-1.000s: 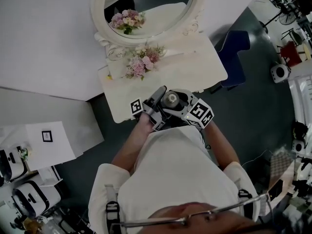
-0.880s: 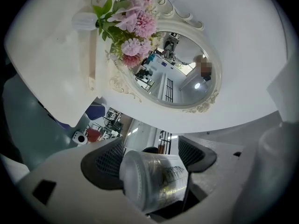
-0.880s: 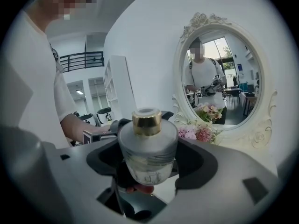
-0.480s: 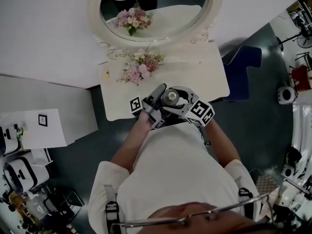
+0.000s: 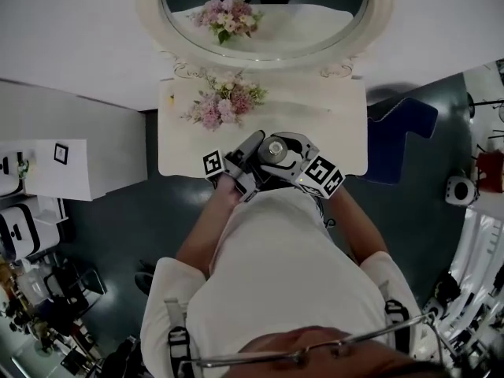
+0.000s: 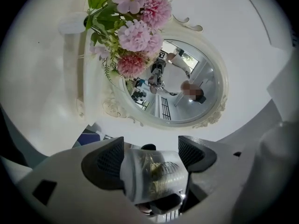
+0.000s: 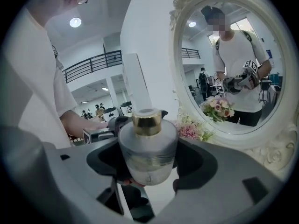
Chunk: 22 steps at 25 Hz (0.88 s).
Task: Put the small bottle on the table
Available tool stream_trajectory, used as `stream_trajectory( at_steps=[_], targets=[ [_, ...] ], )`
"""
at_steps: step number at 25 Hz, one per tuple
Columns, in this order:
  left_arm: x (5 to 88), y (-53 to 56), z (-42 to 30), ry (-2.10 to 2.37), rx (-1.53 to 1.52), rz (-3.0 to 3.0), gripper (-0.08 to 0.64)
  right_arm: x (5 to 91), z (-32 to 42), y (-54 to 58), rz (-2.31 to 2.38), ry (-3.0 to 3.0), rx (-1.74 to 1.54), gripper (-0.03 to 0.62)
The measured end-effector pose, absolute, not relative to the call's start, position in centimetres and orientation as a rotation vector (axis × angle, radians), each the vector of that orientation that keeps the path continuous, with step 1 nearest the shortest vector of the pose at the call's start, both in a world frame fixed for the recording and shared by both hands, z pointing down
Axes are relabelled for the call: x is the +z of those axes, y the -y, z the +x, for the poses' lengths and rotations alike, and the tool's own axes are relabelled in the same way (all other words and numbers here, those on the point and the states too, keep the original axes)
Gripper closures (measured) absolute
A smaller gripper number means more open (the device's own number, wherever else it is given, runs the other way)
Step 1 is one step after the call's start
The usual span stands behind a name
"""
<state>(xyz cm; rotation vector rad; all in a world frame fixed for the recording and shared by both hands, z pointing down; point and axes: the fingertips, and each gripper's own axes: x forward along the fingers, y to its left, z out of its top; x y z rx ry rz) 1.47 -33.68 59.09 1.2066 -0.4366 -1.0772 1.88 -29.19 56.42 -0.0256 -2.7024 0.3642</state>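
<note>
The small bottle (image 5: 275, 150), frosted with a gold cap (image 7: 146, 121), is held in the air over the front edge of the white table (image 5: 339, 132). My left gripper (image 5: 236, 164) and right gripper (image 5: 303, 164) meet around it in front of my chest. In the right gripper view the bottle (image 7: 147, 150) stands upright between the jaws of the right gripper (image 7: 148, 160), both pads against it. From the left gripper (image 6: 149, 155) the bottle (image 6: 154, 174) fills the gap between that gripper's jaws too.
Pink flowers (image 5: 223, 105) lie on the table's far left, below an oval white-framed mirror (image 5: 268, 14) on the wall. A blue seat (image 5: 402, 136) stands right of the table and a white cabinet (image 5: 79, 156) to its left. Dark floor lies round me.
The view has swung so that the table and mirror now sit squarely ahead. Both grippers stay together on the bottle and have moved slightly forward over the table's front edge.
</note>
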Motion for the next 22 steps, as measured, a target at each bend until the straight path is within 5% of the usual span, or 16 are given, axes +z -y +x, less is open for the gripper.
stream_trajectory(
  at_steps=[22],
  targets=[
    [64.5, 33.4, -2.4, 0.625, -1.029, 1.131, 0.196, 65.2, 0.9, 35.9, 0.082, 2.639, 0.524, 0.252]
  ],
)
